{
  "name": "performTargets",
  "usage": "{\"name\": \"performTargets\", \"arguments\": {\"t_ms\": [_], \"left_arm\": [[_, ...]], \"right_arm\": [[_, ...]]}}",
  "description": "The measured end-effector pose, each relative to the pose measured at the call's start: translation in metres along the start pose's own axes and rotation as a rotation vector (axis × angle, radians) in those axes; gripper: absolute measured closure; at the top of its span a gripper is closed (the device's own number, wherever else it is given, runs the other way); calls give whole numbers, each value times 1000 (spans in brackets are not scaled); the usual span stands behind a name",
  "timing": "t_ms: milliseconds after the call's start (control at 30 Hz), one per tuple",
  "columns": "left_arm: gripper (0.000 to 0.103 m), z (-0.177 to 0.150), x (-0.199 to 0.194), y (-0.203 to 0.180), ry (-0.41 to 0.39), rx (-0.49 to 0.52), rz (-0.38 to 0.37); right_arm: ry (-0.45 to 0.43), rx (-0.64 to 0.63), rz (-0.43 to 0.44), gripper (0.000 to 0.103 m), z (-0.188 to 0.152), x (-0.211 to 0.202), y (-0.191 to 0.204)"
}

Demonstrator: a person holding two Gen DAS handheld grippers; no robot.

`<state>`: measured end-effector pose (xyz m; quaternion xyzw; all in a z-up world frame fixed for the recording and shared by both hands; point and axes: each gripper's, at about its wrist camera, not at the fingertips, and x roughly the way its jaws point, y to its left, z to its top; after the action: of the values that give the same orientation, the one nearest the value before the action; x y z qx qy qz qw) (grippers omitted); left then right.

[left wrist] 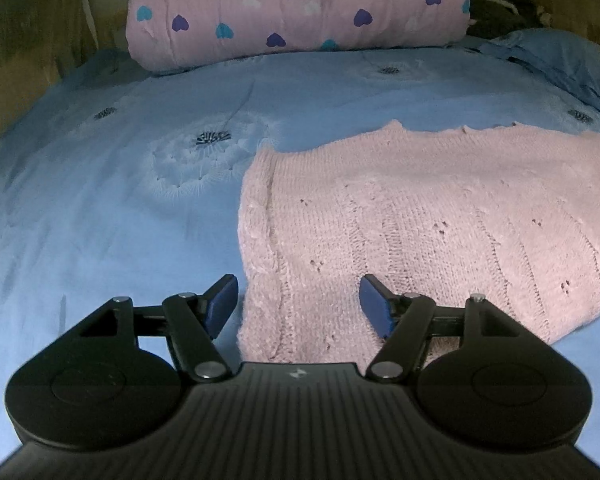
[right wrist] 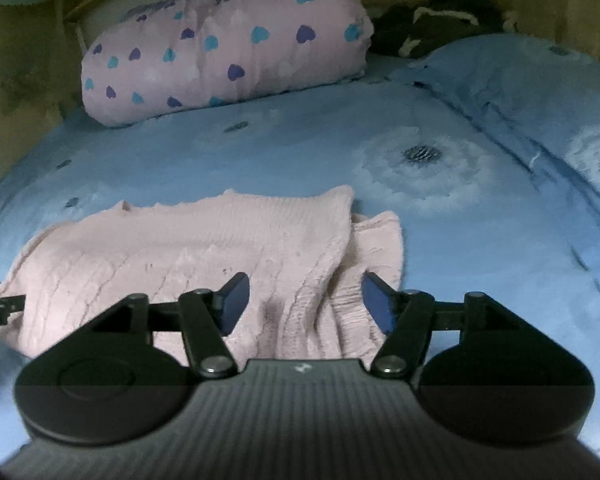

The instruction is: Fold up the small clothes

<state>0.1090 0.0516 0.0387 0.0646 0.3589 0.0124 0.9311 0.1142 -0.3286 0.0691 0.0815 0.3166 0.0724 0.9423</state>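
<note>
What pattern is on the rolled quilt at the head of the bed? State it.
Pink with purple, teal and white hearts on the rolled quilt; clearest in the left wrist view.

The left gripper (left wrist: 299,304) is hovering, tilted downward, over the near left edge of the pink sweater (left wrist: 440,216), jaws standing apart, pads gripping nothing; the right gripper (right wrist: 305,302) is hanging, jaws parted, above the sweater's rumpled right end.

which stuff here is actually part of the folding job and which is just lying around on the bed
Part of the job:
- pink knitted garment
- left gripper, open
- right gripper, open

Just lying about:
- heart-print bedding roll
- blue pillow
- dark bundle behind the pillow
- blue bedsheet, the work surface
</note>
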Motion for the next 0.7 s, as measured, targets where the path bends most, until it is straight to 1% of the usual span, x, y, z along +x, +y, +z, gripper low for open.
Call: {"name": "performTargets", "arguments": {"t_ms": [33, 67, 133, 200, 267, 300, 333, 367, 400, 433, 467, 500, 567, 633, 667, 700], "left_arm": [[30, -1, 0, 0, -3, -3, -2], [30, -1, 0, 1, -4, -6, -3], [30, 0, 0, 2, -2, -12, -7], [30, 1, 0, 3, -2, -15, -9], [30, 1, 0, 4, 3, -18, -10], [30, 1, 0, 4, 6, -19, -10], [30, 2, 0, 4, 8, -20, -9], [30, 2, 0, 5, 10, -20, -9], [30, 3, 0, 4, 12, -21, -8], [30, 4, 0, 4, 14, -22, -7], [30, 5, 0, 4, 16, -21, -6], [30, 5, 1, 3, 16, -19, -6], [30, 5, 2, 3, 18, -20, -5], [29, 5, 2, 4, 16, -19, -4], [29, 4, 2, 4, 16, -16, -2], [29, 4, 1, 4, 17, -15, 0]], "right_arm": [[9, 10, 6, 80, 1, 4, -1], [14, 17, 1, 86, 1, 8, -3], [9, 33, -7, 88, 3, 12, -9], [-6, 73, -1, 89, 6, 11, -17], [-29, 118, -20, 90, 9, 8, -25], [-34, 133, -49, 93, 9, 8, -29], [-38, 144, -121, 100, 9, 9, -34], [-27, 128, -213, 99, 8, 12, -36], [-15, 105, -271, 99, 6, 14, -39], [6, 103, -288, 99, 4, 16, -44], [23, 131, -265, 99, 3, 15, -48], [27, 167, -221, 97, 1, 12, -51], [10, 173, -155, 96, -1, -3, -45], [3, 126, -108, 95, -4, -22, -30], [2, 85, -82, 91, -5, -31, -19], [5, 22, -66, 85, -6, -38, -5]]}}
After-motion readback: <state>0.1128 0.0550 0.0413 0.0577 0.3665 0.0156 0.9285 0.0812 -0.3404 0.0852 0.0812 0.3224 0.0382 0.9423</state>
